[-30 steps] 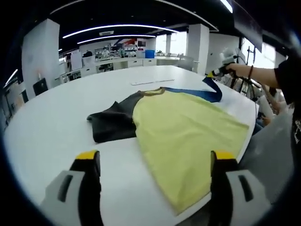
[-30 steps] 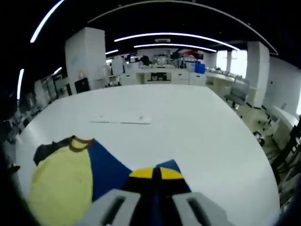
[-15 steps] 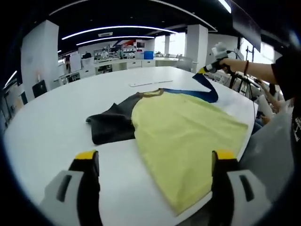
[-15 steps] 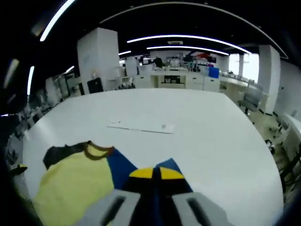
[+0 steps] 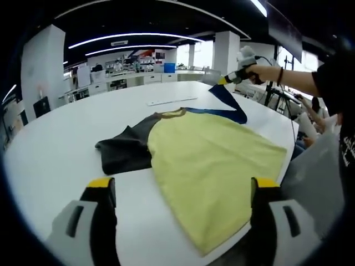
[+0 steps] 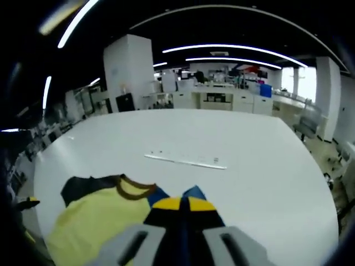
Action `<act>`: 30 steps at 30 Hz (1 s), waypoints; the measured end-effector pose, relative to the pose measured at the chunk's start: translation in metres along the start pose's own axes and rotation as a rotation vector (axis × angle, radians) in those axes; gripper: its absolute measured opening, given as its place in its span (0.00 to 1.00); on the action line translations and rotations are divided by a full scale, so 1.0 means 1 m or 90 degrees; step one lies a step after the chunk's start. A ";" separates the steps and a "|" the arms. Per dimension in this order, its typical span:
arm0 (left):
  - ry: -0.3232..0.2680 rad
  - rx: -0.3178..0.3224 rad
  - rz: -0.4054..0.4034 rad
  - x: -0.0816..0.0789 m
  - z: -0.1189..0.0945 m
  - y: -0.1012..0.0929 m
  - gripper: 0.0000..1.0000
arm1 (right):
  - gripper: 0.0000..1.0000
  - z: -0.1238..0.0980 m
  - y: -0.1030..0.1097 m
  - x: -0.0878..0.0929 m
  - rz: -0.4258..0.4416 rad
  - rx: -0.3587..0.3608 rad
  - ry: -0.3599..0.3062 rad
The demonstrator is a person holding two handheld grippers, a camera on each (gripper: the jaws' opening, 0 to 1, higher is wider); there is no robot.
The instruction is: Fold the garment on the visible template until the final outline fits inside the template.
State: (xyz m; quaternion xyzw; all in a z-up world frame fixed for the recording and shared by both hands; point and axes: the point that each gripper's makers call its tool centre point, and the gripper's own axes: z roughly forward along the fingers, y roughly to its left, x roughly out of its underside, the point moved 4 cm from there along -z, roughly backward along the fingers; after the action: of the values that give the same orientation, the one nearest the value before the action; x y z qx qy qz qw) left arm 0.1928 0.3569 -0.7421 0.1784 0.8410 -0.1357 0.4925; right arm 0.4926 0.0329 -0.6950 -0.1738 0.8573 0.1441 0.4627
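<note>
**Blue sleeve lifted off the table, left gripper idle**

In the left gripper view we see our left gripper (image 5: pixel 180 191) at the bottom, its two yellow-tipped jaws standing wide apart with nothing between them, hovering over the near edge of the white table (image 5: pixel 61 138). Just beyond it the garment (image 5: pixel 211 160) lies spread flat: a dark sleeve (image 5: pixel 122 152) at the left, a yellow body in the middle reaching to the table's near right edge, and a brown collar (image 5: pixel 172 113) at the far side. To the right, the blue sleeve (image 5: pixel 227 105) rises off the tabletop, pulled up taut by the right gripper (image 5: pixel 224 81), which a person's hand (image 5: pixel 252 71) holds out on an extended arm above the table's far right edge. A thin pale strip (image 5: pixel 171 101) lies on the table beyond the collar.

In the right gripper view we look down along our right gripper (image 6: pixel 180 204), jaws pressed together on the blue sleeve (image 6: pixel 191 194). Below and left sit the yellow body (image 6: pixel 94 221), collar (image 6: pixel 133 188) and dark sleeve (image 6: pixel 83 187), with the strip (image 6: pixel 186 162) farther out on the table (image 6: pixel 266 166).
</note>
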 end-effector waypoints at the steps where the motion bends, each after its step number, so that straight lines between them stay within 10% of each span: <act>1: 0.001 0.002 -0.002 0.000 0.000 -0.001 0.99 | 0.00 0.000 0.004 -0.001 -0.002 -0.003 0.001; 30: 0.027 0.007 -0.003 0.004 -0.007 -0.001 0.99 | 0.00 0.044 0.118 -0.027 -0.064 -0.117 0.013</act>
State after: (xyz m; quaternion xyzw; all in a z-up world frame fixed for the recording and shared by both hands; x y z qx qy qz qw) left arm 0.1847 0.3592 -0.7420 0.1822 0.8510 -0.1373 0.4731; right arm 0.4877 0.1610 -0.6853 -0.2601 0.8353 0.1969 0.4426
